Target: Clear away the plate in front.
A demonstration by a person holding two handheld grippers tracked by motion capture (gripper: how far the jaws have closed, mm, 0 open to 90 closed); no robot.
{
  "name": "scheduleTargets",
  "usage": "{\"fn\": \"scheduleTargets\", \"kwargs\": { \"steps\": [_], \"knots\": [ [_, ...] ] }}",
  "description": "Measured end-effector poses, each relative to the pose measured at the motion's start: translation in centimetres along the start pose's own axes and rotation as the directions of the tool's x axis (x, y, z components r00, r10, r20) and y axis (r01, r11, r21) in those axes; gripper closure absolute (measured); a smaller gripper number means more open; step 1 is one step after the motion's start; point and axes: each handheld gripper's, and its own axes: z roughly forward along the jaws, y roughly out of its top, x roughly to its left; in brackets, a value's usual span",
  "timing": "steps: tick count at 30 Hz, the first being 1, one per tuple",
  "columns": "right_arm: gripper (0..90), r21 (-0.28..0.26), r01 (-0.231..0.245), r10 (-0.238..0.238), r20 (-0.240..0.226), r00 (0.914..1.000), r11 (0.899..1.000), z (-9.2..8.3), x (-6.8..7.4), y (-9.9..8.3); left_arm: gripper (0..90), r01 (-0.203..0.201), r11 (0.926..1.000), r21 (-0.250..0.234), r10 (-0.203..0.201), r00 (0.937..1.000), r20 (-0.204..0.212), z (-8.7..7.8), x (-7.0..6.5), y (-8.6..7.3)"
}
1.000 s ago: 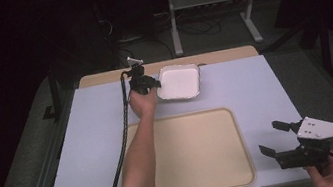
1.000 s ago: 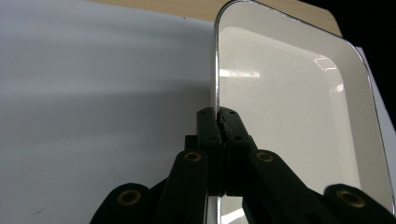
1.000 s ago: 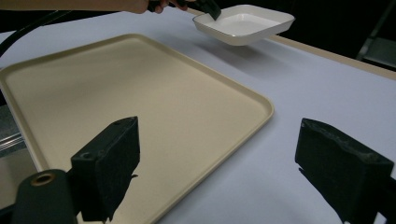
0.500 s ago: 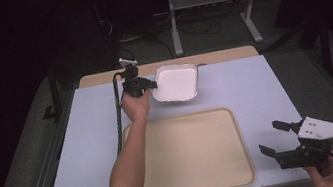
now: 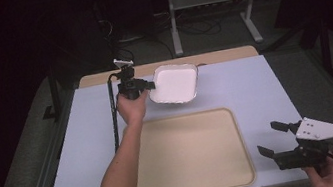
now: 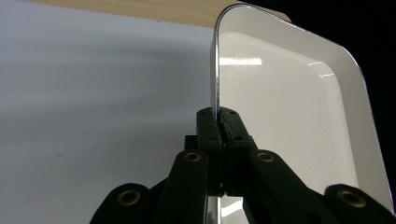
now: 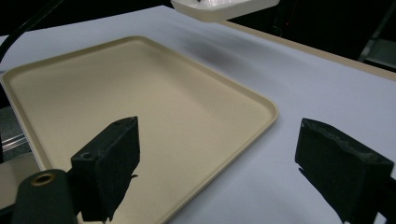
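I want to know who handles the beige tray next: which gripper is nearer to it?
Right. The right gripper hovers open just off the beige tray's right edge; the left gripper is beyond its far edge, clamping the white dish.

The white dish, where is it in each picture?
High view: white dish upper middle, past the tan tray, its left rim in the left gripper.
Left gripper view: right half, rim clamped.
Right gripper view: top edge, seen from below.
Shared landmark: white table.

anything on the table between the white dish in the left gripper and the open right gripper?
The beige rectangular tray lies between the white square dish and the right gripper, as the high view shows; the rest is bare white tabletop.
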Motion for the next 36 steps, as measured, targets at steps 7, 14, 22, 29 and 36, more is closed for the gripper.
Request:
{"fn": "scheduleTargets", "kwargs": {
  "steps": [7,14,22,29,36],
  "knots": [
    [13.0,0.005,0.006,-0.006,0.001,1.0,1.0,-0.1,0.0,0.0,88.0,-0.008,1.0,0.0,0.008,0.9999,0.011,-0.7,-0.1,-0.9],
    [13.0,0.007,0.007,-0.007,0.001,1.0,1.0,-0.1,0.1,0.0,88.1,-0.006,1.0,0.003,0.006,0.9996,0.028,-1.6,0.3,-1.9],
    [13.0,0.011,0.01,-0.01,-0.002,0.9999,1.0,0.1,0.3,0.0,88.1,-0.015,0.9999,-0.005,0.015,0.9991,0.04,-3.6,1.3,-3.5],
    [13.0,0.013,0.011,-0.011,0.003,0.9999,1.0,0.1,0.4,0.0,88.1,-0.025,0.9997,-0.005,0.025,0.9987,0.044,-4.9,1.4,-4.5],
    [13.0,0.011,0.011,-0.011,0.007,0.9999,1.0,-0.1,0.3,0.0,87.9,-0.013,0.9999,0.0,0.013,0.9985,0.052,-6.0,1.2,-5.8]
  ]
}}
